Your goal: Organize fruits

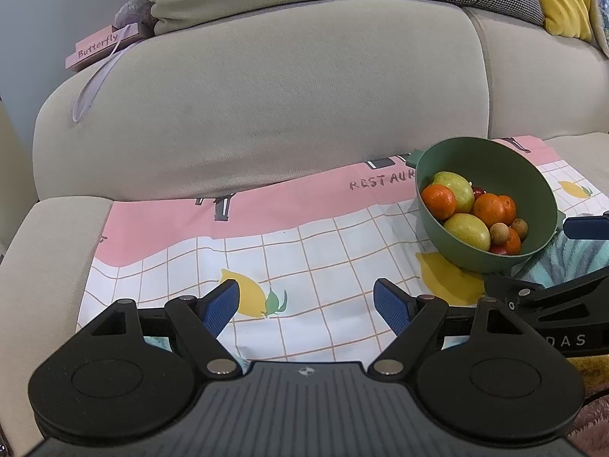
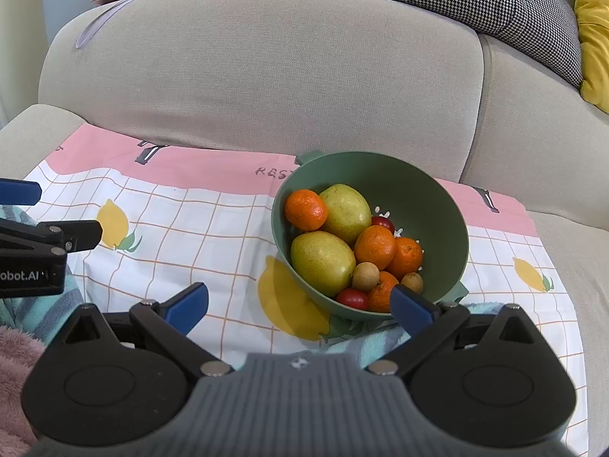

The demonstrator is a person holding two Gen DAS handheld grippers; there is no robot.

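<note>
- We are seeing one green bowl [image 2: 437,205] sitting toward the cloth's [image 2: 213,228] back edge, right of its middle.
- In it we are counting two yellow-green pears [image 2: 322,262], four oranges [image 2: 375,246], two small brown fruits [image 2: 365,275] and two red ones [image 2: 352,298] (partly hidden).
- Our left gripper [image 1: 306,306] is hovering spread wide and empty over the cloth's front edge.
- Our right gripper [image 2: 300,306] is gaping too, holding nothing, one fingertip overlapping the bowl's near rim.

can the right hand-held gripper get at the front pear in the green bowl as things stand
Probably yes: the right hand-held gripper is open just before the green bowl, and the front pear lies exposed on top, nothing covering it.
</note>
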